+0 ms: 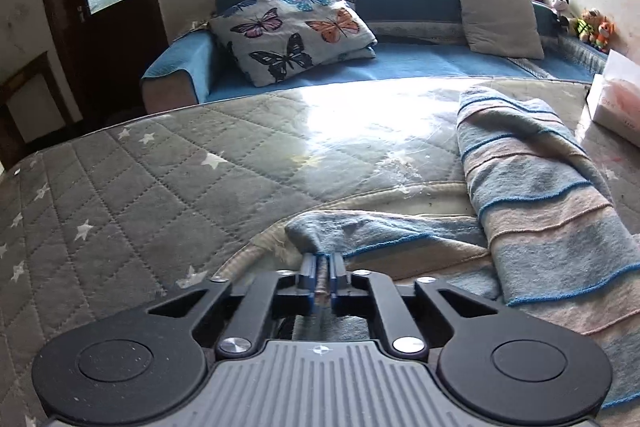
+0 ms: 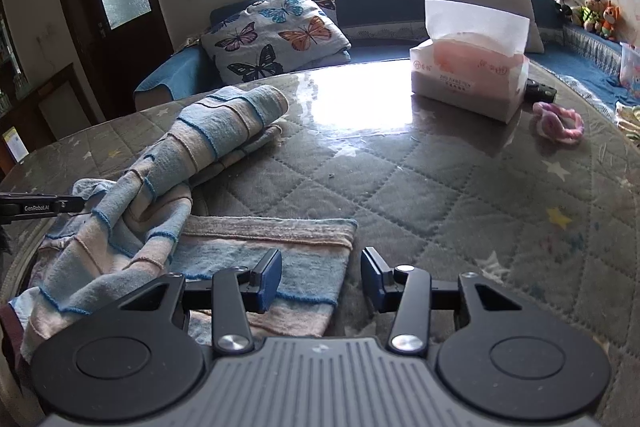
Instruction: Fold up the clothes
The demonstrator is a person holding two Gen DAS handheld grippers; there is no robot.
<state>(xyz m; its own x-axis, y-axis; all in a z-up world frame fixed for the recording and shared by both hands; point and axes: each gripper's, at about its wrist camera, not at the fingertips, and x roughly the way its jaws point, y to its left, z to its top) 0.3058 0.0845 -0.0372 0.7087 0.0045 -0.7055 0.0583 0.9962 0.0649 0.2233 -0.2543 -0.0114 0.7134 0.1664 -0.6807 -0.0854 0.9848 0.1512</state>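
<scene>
left gripper [image 1: 323,267]: clamped on edge of rumpled blue-and-beige striped knit garment [image 1: 536,195] | right gripper [image 2: 320,277]: spread wide, empty, over flat folded part | quilted grey star-print table cover [image 2: 460,187]

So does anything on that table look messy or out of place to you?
Mostly the striped garment: it lies rumpled, one part twisted into a roll across the table while a flat part sits near the open right claw. The left claw pinches an edge of it. A pink ring lies loose beside the tissue box.
</scene>
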